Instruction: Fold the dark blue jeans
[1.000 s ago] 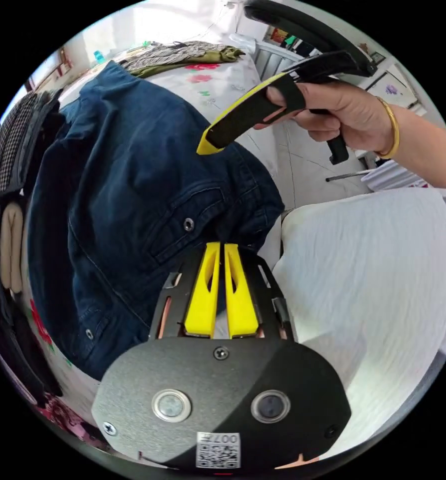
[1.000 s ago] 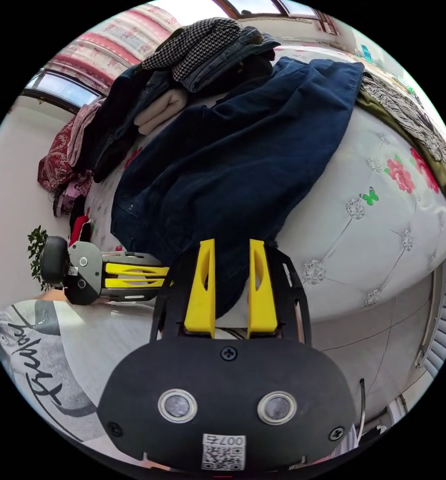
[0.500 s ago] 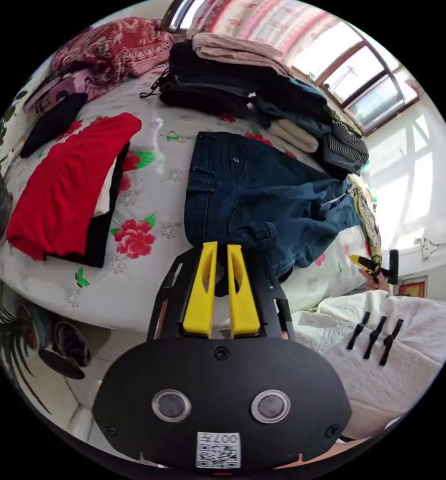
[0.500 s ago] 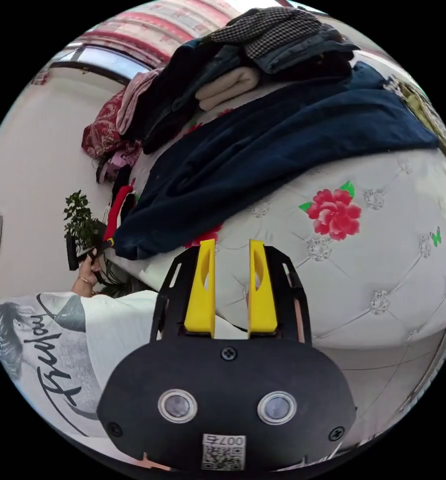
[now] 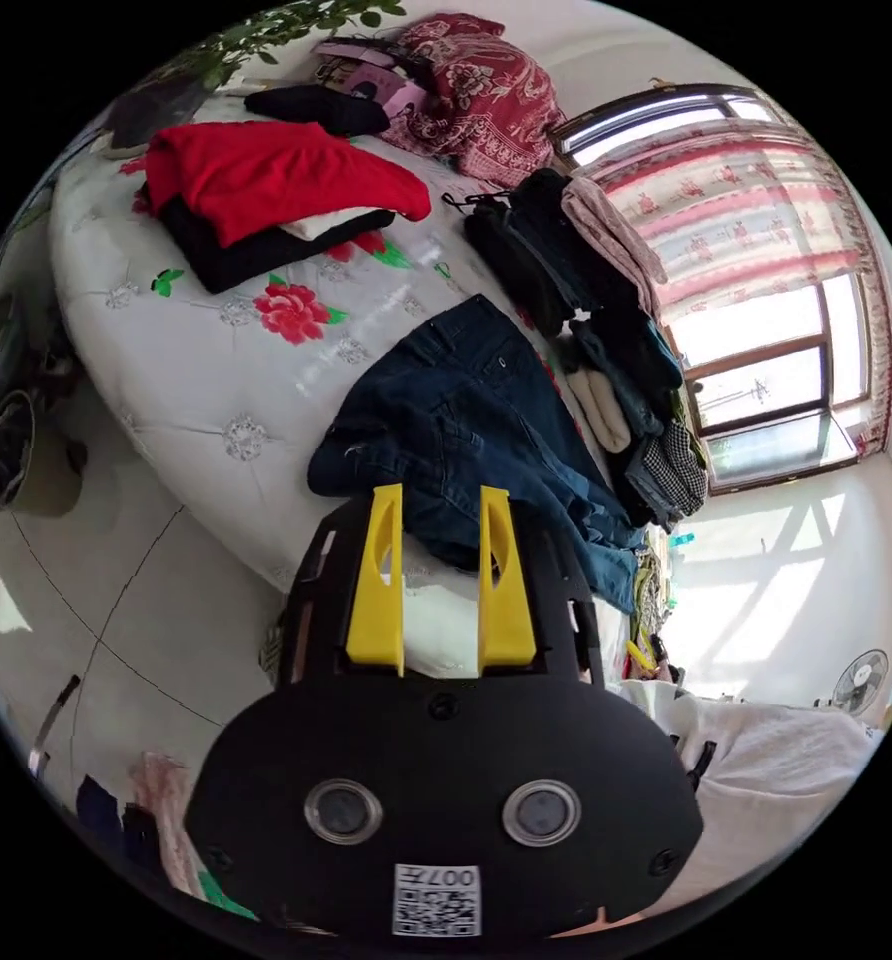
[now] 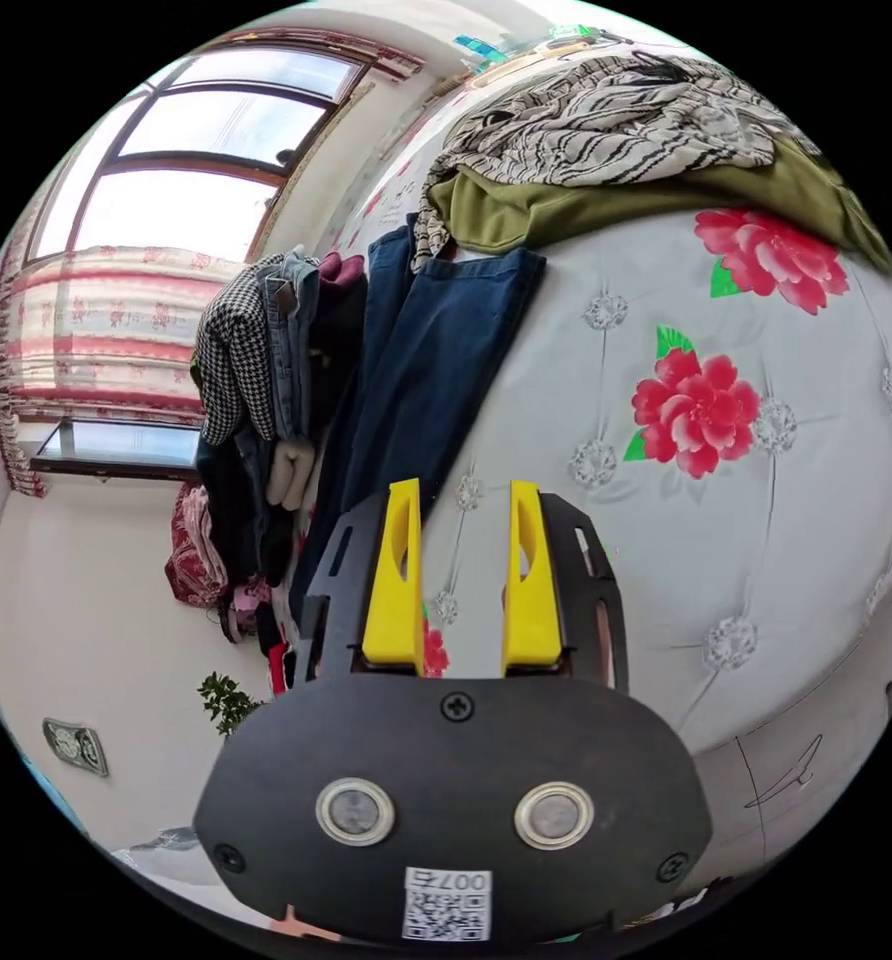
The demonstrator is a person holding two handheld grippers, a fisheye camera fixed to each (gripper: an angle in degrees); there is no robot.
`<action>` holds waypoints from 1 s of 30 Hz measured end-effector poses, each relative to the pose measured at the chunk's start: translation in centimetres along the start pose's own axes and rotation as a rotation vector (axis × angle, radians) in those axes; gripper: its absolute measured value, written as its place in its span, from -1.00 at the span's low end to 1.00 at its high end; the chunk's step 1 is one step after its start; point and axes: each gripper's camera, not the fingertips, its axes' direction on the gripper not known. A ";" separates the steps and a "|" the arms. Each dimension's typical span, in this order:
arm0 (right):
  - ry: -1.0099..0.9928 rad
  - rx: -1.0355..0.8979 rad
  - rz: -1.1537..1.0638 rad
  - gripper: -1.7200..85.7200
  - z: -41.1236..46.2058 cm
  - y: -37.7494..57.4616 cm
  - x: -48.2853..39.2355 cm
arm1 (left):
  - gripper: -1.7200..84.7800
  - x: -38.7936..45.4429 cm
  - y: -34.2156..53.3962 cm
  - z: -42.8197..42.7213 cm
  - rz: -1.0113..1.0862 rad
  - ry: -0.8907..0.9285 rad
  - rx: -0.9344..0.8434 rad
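The dark blue jeans (image 5: 466, 430) lie spread along the white flowered bed (image 5: 196, 380), waistband end near the bed's edge. My left gripper (image 5: 436, 495) hangs open just off that edge, jaws apart, nothing between them. In the right gripper view the jeans' legs (image 6: 436, 370) run along the bed toward a striped and olive heap. My right gripper (image 6: 463, 490) is open over bare bedcover beside the legs, holding nothing.
A folded red and black stack (image 5: 266, 190) sits on the bed's far part. A row of piled clothes (image 5: 606, 330) lines the window side. Striped and olive garments (image 6: 626, 150) lie past the leg ends. Tiled floor (image 5: 96, 620) and a plant pot (image 5: 16, 450) lie beside the bed.
The left gripper let go of the jeans' waist, opened and drew back off the bed edge. The right gripper, open throughout, moved along to the leg end. The jeans now lie flat.
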 end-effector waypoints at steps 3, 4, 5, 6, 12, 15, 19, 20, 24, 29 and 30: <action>0.010 -0.014 0.024 -0.75 1.4 -2.5 0.9 | -0.70 -1.2 -0.1 0.2 -0.136 0.018 0.060; 0.014 -0.021 0.031 -0.75 2.0 -3.4 1.2 | -0.70 -1.5 -0.3 0.4 -0.176 0.008 0.077; 0.019 -0.030 0.036 -0.76 2.7 -4.2 1.5 | -0.70 -1.8 -0.6 0.7 -0.210 -0.012 0.082; 0.022 -0.035 0.037 -0.76 3.1 -4.6 1.6 | -0.70 -1.8 -0.9 0.8 -0.223 -0.024 0.080; -0.016 -0.048 0.045 -0.83 6.1 -7.4 2.5 | -0.71 -2.7 -3.5 3.2 -0.333 -0.136 0.001; -0.097 -0.133 0.063 -0.90 8.0 -8.6 2.6 | -0.83 -3.0 -4.2 3.1 -0.356 -0.163 0.005; -0.240 -0.090 -0.064 -0.95 5.5 -9.2 -0.6 | -0.94 -2.7 -4.9 0.5 -0.281 -0.063 0.055; -0.308 -0.066 -0.139 -0.96 3.2 -8.9 -2.1 | -0.95 -2.1 -5.0 -0.8 -0.238 0.008 0.080; -0.328 0.082 -0.402 -0.97 -6.5 -5.7 -5.1 | -0.95 0.5 -4.0 -4.7 -0.045 0.142 0.102; 0.015 0.050 -0.325 -0.97 -12.6 0.4 2.0 | -0.93 -2.7 0.0 -3.4 -0.054 0.074 -0.137; 0.069 0.020 -0.267 -0.97 -12.0 1.1 3.4 | -0.93 -3.7 0.4 -2.7 -0.103 0.063 -0.168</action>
